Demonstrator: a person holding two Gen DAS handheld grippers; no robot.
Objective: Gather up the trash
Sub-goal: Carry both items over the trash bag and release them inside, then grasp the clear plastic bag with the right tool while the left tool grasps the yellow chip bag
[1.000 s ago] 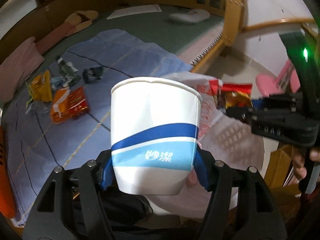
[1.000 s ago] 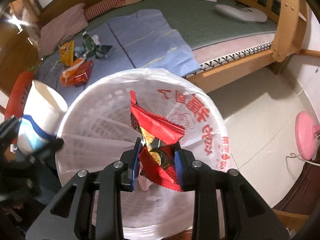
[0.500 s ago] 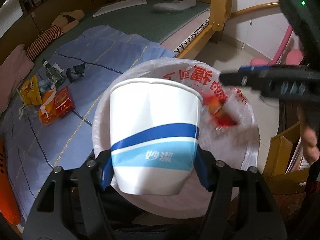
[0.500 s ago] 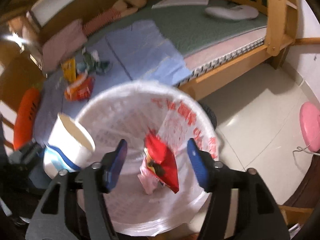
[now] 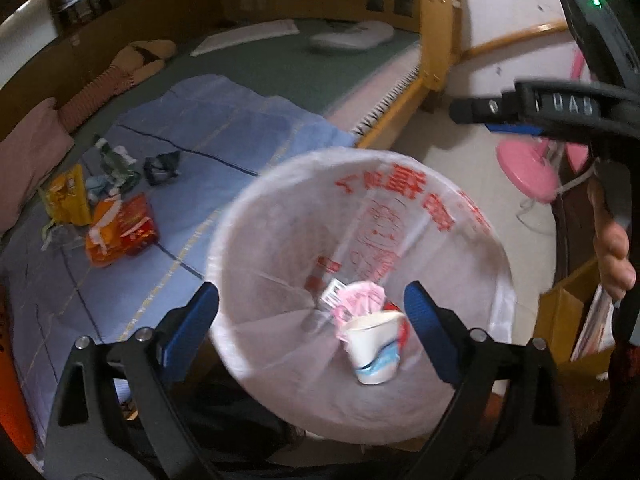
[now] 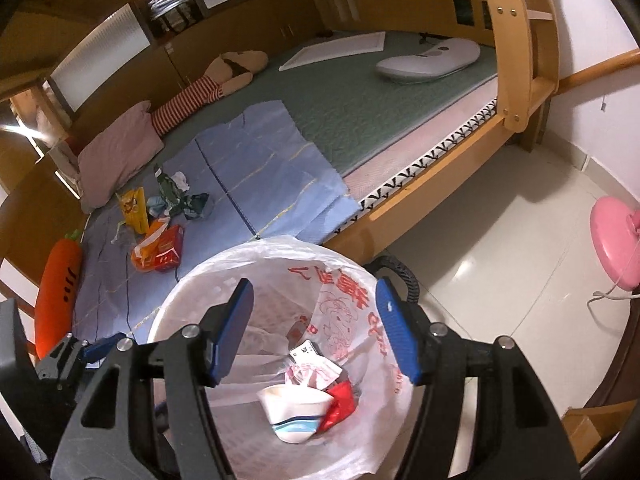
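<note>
A white paper cup (image 5: 372, 348) with a blue band lies inside the bin, whose white bag (image 5: 248, 216) bears red print. The cup (image 6: 296, 408) rests beside a red wrapper (image 6: 340, 404) and pink-white scraps. My left gripper (image 5: 312, 312) hangs over the bin, its jaws opening with nothing between them. My right gripper (image 6: 312, 304) is open and empty above the same bag (image 6: 224, 264). More trash lies on the blue sheet: orange-red packets (image 6: 160, 248), a yellow packet (image 6: 134, 204) and crumpled dark wrappers (image 6: 180, 196).
The wooden bed frame (image 6: 400, 216) runs just behind the bin. A pink round base (image 6: 616, 240) stands on the tiled floor at the right. A carrot plush (image 6: 56, 280) and a pillow (image 6: 116, 152) lie on the bed. A cardboard box (image 5: 568, 312) stands nearby.
My left gripper opened and the paper cup fell into the bin. My right gripper let go of the red wrapper, which dropped in too, and then rose a little.
</note>
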